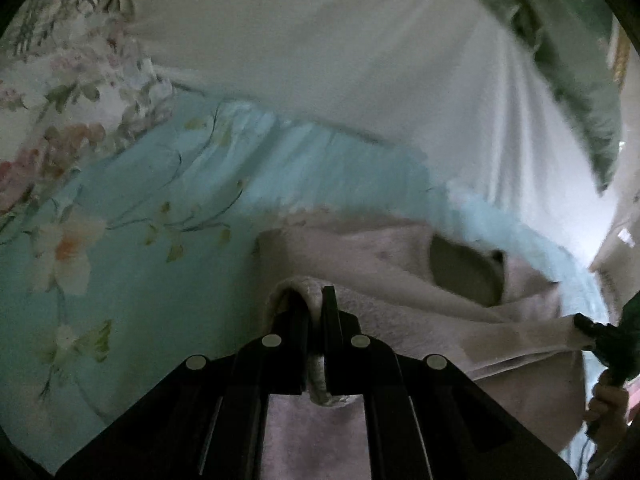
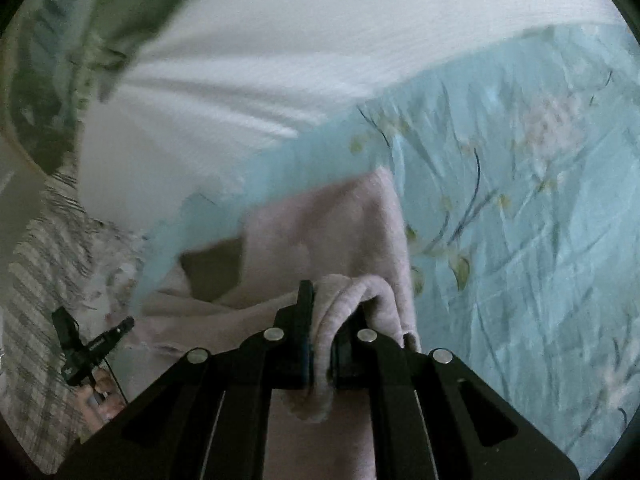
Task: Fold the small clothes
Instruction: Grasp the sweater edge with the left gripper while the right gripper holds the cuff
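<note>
A small pale pink garment hangs stretched between my two grippers above the bed. My left gripper is shut on one bunched edge of it. My right gripper is shut on the other edge, where the pink garment folds over the fingers. The right gripper also shows at the far right of the left wrist view, and the left gripper at the lower left of the right wrist view. A dark opening in the garment faces the left camera.
A light blue floral sheet covers the bed below, also in the right wrist view. A white sheet or pillow lies beyond it. A green patterned pillow sits at the far right. A striped cloth lies at the left.
</note>
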Demonstrator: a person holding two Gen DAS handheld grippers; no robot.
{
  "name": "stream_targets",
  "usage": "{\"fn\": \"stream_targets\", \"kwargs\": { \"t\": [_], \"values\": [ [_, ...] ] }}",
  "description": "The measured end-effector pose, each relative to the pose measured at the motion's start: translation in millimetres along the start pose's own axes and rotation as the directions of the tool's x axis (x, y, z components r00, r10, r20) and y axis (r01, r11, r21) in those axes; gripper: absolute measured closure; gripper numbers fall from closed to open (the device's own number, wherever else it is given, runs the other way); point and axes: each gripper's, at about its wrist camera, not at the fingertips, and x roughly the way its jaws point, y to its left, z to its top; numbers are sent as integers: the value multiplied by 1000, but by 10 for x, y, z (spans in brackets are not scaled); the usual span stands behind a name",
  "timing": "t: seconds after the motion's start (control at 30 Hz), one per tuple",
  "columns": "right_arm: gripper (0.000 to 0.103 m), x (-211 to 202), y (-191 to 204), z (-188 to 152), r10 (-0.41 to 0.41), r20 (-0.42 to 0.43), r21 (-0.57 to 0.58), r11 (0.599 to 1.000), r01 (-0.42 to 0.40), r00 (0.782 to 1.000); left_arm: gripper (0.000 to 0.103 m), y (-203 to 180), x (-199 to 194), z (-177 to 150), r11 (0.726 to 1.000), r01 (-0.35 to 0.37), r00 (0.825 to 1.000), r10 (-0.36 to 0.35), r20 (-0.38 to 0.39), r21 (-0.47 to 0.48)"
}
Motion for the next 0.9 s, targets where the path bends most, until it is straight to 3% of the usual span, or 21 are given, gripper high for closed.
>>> {"fn": "stream_targets", "kwargs": {
  "t": [0.17,0.2,0.23,0.27,0.37,0.43,0.47,0.53,0.6,0.67,0.77,0.9],
  "values": [
    [91,-189,-123,-52,30,18,72,997,-32,999,92,59,171,-81,1000,-19,999,19,-50,3],
    [88,-277,-106,-73,18,40,68,997,-21,999,81,63,101,-118,1000,-14,999,14,-47,2],
    [77,-399,-73,-101,-2,75,58,998,-2,997,69,59,25,-158,1000,-6,999,6,-42,5],
    [64,-510,-33,-133,-10,109,45,999,5,994,64,45,-90,-224,1000,3,1000,-3,-29,11],
    [58,-688,228,-305,17,149,-41,999,-11,989,59,-94,-339,-427,998,50,998,-49,-26,44],
    [58,-595,481,-462,74,75,-144,988,-62,994,57,-251,-412,-603,992,104,993,-100,-58,75],
    [58,-453,642,-555,89,-7,-212,973,-89,996,57,-352,-409,-685,987,129,989,-122,-83,97],
    [58,-168,846,-683,60,-127,-298,950,-96,990,57,-549,-326,-828,978,158,981,-140,-137,137],
    [58,111,945,-761,7,-203,-358,930,-81,979,56,-731,-177,-895,974,133,980,-101,-172,184],
    [61,314,918,-713,-37,-216,-371,927,-47,976,54,-853,-36,-869,970,91,982,-50,-180,227],
    [62,431,814,-446,-88,-146,-363,931,30,985,51,-869,144,-672,971,54,984,-12,-178,232],
    [60,349,605,28,-178,36,-263,948,181,983,51,-748,407,-307,974,-23,990,54,-133,227]
  ]
}}
